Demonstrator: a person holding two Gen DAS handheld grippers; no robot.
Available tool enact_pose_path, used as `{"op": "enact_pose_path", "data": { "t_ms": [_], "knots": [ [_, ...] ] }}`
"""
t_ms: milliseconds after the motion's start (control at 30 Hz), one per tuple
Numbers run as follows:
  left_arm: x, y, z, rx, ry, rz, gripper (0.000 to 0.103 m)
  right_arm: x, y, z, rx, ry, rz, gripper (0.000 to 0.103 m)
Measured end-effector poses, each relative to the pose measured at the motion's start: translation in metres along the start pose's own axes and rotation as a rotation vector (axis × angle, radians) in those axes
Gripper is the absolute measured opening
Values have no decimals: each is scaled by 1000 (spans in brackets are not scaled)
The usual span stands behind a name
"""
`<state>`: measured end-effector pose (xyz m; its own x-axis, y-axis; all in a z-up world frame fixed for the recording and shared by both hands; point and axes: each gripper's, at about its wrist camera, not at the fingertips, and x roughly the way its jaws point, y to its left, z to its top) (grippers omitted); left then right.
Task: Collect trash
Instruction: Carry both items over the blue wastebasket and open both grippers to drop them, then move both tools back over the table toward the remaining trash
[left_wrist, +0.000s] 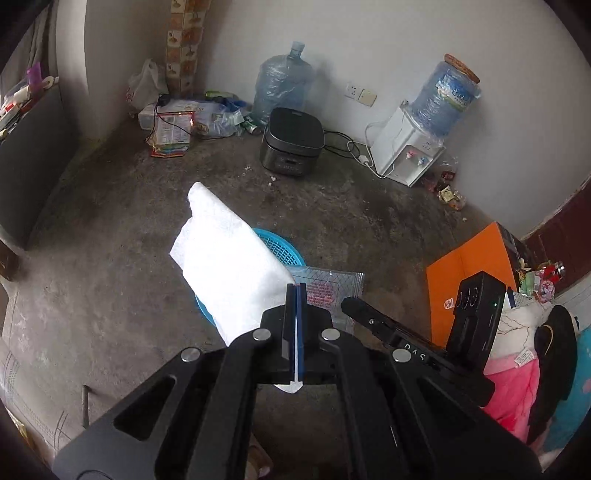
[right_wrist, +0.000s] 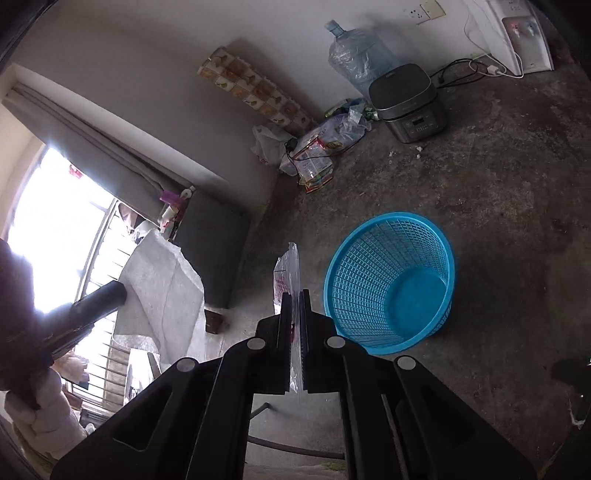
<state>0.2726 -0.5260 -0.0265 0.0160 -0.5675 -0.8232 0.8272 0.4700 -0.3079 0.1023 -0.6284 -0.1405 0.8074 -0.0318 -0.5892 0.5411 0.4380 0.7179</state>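
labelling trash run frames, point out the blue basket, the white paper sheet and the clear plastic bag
blue basket (right_wrist: 421, 299), right wrist view, on its solid bottom
white paper sheet (left_wrist: 229, 258), left wrist view, on the middle of the sheet
clear plastic bag (right_wrist: 286, 269), right wrist view, on the part above the jaws

Left hand-held gripper pointed steeply downward, jaws closed flat together, pinching white sheet. Right hand-held gripper angled down less steeply, jaws nearly together, clamping thin clear plastic bag. Both grippers close, side by side.
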Motion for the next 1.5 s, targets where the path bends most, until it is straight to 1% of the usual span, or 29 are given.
{"op": "enact_pose_path", "data": {
  "t_ms": [133, 233, 267, 300, 333, 367, 400, 433, 500, 533, 567, 633, 733, 800, 833, 900, 1000, 1133, 1200, 1233, 1333, 1433, 1500],
  "knots": [
    [75, 14, 10, -40, 127, -1, 0, 53, -38, 13, 77, 50, -60, 4],
    [128, 26, 14, -62, 199, 41, 0, 90, -62, 21, 125, 66, -101, 5],
    [144, 29, 14, -72, 218, 59, 0, 102, -70, 23, 140, 74, -114, 7],
    [159, 33, 15, -84, 230, 75, 2, 112, -79, 23, 152, 76, -125, 8],
    [172, 39, 15, -93, 244, 92, 17, 121, -89, 22, 160, 89, -144, 12],
    [182, 41, 15, -96, 251, 120, 28, 132, -96, 22, 163, 111, -176, 24],
    [189, 43, 15, -100, 250, 150, 44, 142, -103, 21, 164, 125, -215, 30],
    [192, 44, 15, -105, 242, 163, 45, 148, -109, 21, 168, 130, -248, 38],
    [193, 45, 16, -117, 238, 153, 45, 150, -119, 19, 180, 135, -292, 39],
    [189, 43, 17, -119, 231, 145, 45, 147, -122, 19, 187, 123, -299, 39],
    [182, 42, 19, -113, 217, 141, 45, 140, -122, 19, 190, 102, -300, 39],
    [164, 35, 24, -88, 168, 145, 53, 121, -116, 18, 177, 50, -314, 43],
    [125, 22, 32, -46, 84, 135, 58, 90, -97, 20, 146, -35, -320, 43],
    [97, 11, 37, -15, 42, 124, 60, 66, -76, 20, 105, -100, -314, 44],
    [80, 6, 38, 0, 20, 121, 62, 54, -63, 20, 80, -131, -305, 46],
    [42, -4, 39, 34, -32, 111, 65, 30, -35, 19, 19, -193, -284, 52],
    [-19, -15, 30, 68, -112, 105, 70, -6, 12, 14, -116, -282, -242, 60],
    [-100, -13, 2, 64, -211, 113, 80, -52, 72, -6, -296, -393, -182, 76],
    [-136, -8, -17, 50, -254, 129, 81, -71, 100, -20, -388, -439, -161, 81],
    [-155, -4, -28, 37, -274, 141, 82, -78, 113, -27, -430, -457, -153, 86],
    [-203, 5, -62, -7, -329, 166, 85, -96, 149, -52, -560, -496, -122, 95],
    [-245, 13, -98, -65, -394, 213, 89, -104, 180, -76, -681, -506, -106, 96],
    [-268, 18, -121, -100, -436, 258, 90, -105, 197, -91, -742, -493, -94, 96]
  ]
}}
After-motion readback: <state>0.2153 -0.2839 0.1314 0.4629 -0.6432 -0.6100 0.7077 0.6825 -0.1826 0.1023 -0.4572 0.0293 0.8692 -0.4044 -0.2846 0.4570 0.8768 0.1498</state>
